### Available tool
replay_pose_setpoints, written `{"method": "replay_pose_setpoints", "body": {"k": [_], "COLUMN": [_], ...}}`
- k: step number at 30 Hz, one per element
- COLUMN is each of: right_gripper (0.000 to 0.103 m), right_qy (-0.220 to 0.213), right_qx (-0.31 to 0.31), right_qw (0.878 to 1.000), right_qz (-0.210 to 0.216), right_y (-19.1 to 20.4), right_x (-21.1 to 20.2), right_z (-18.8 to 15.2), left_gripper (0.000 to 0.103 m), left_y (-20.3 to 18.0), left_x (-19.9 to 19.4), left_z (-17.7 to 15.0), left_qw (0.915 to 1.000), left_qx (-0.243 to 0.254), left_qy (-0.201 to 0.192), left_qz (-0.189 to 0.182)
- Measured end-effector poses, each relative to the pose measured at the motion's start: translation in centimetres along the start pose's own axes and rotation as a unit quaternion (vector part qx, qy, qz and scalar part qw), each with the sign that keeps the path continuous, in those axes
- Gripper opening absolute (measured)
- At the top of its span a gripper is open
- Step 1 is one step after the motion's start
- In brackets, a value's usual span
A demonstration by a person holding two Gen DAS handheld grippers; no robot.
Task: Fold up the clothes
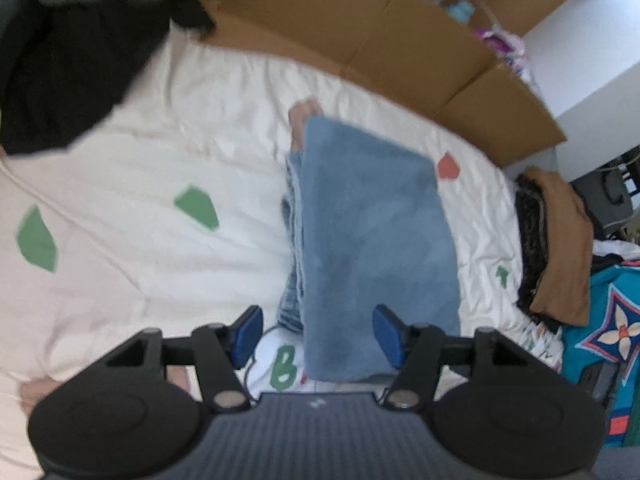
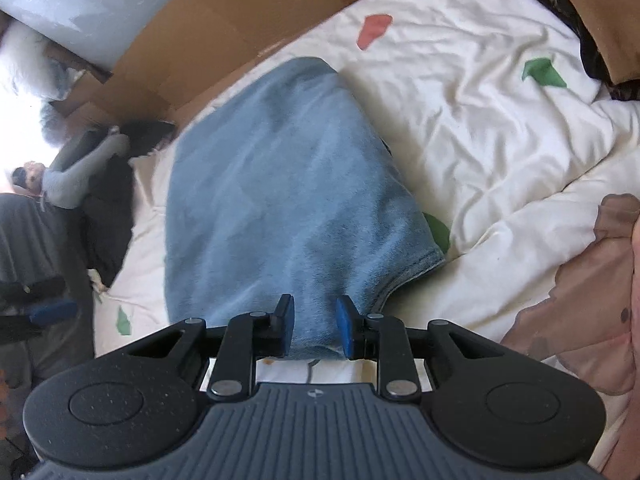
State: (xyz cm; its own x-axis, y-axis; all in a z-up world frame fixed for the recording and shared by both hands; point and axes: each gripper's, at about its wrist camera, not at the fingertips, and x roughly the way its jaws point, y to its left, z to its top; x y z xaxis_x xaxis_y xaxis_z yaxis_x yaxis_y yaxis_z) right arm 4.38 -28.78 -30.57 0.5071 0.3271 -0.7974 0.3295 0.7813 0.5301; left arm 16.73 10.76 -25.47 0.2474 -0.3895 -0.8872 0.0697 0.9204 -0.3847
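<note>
Where two grippers meet: one towel (image 2: 280, 184) (blue)

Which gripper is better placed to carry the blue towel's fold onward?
Right. The right gripper has the blue towel bunched between its pads, while the left gripper stands open with nothing pinched.

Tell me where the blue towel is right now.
The blue towel lies folded on the white bedspread, just ahead of the left claw in its view, with the cardboard beyond.
</note>
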Motion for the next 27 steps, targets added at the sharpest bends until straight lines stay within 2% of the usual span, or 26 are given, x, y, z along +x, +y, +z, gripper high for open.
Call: {"method": "replay_pose_setpoints", "body": {"k": [5, 10, 12, 14, 15, 17, 22, 27], "right_gripper": [0.025, 0.026, 0.032, 0.036, 0.036, 0.037, 0.037, 0.037], "right_qy": [0.001, 0.003, 0.005, 0.006, 0.007, 0.005, -0.024, 0.004], "right_qx": [-0.026, -0.062, -0.078, -0.1, -0.111, -0.128, -0.16, -0.185], "right_qw": [0.999, 0.998, 0.996, 0.994, 0.993, 0.991, 0.986, 0.982], "right_qz": [-0.02, -0.029, -0.032, -0.034, -0.036, -0.04, -0.043, -0.044], "right_y": [0.1, 1.1, 1.6, 2.2, 2.5, 2.9, 4.3, 5.0], "right_x": [2.0, 3.4, 3.6, 3.7, 3.7, 3.6, 2.3, 4.3], "right_z": [0.0, -0.7, -1.2, -1.5, -1.6, -1.6, -1.1, -1.4], "left_gripper": [0.066, 0.064, 0.059, 0.035, 0.034, 0.022, 0.017, 0.016], "left_y": [1.1, 2.5, 3.2, 3.8, 4.2, 4.5, 4.9, 6.2], "left_x": [5.3, 8.7, 9.5, 10.0, 10.3, 10.0, 8.0, 8.5], "left_z": [-1.7, -3.8, -4.7, -5.3, -5.5, -5.7, -5.3, -5.4], "left_qw": [0.9989, 0.9961, 0.9931, 0.9903, 0.9888, 0.9874, 0.9855, 0.9851], "left_qx": [-0.033, -0.05, -0.055, -0.062, -0.066, -0.062, -0.046, -0.052], "left_qy": [0.015, 0.033, 0.038, 0.035, 0.033, 0.025, 0.0, -0.012], "left_qz": [-0.029, -0.064, -0.096, -0.119, -0.13, -0.143, -0.164, -0.163]}}
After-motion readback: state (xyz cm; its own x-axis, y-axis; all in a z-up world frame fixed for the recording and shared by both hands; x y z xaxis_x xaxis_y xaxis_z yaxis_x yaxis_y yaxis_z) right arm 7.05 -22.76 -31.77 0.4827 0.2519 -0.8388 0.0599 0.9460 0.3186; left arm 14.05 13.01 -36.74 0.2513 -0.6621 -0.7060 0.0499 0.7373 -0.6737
